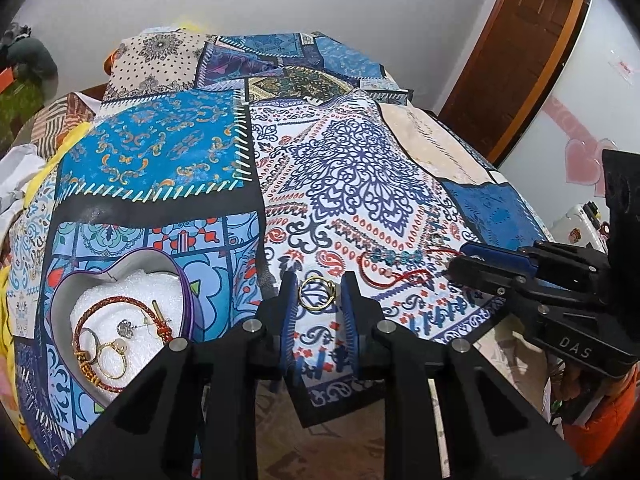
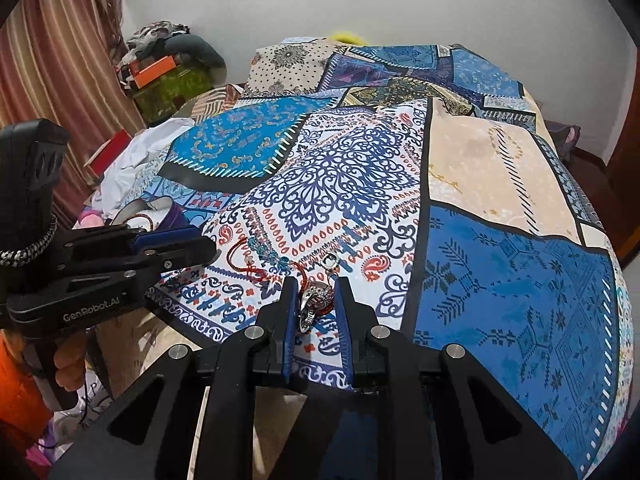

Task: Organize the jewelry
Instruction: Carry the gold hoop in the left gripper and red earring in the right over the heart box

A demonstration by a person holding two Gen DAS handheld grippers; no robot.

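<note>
My left gripper (image 1: pixel 318 294) stands open around a gold ring (image 1: pixel 316 294) lying on the patterned cloth (image 1: pixel 360 168); the jaws are either side of it, apart from it. A heart-shaped tin (image 1: pixel 120 264) to its left holds a red braided bracelet (image 1: pixel 96 308), gold rings (image 1: pixel 112 358) and a silver earring (image 1: pixel 126 328). My right gripper (image 2: pixel 316 296) is partly open with a silver jewelled ring (image 2: pixel 314 304) between its fingers, touching the left pad. A red cord bracelet with teal beads (image 2: pixel 268 258) and a small silver ring (image 2: pixel 330 261) lie just beyond it.
The cloth covers a bed with its near edge under both grippers. White cloth (image 2: pixel 132 164) and a red box (image 2: pixel 106 152) lie at the left. Clutter (image 2: pixel 168 60) is stacked by a curtain (image 2: pixel 56 72). A wooden door (image 1: pixel 520 52) stands at the right.
</note>
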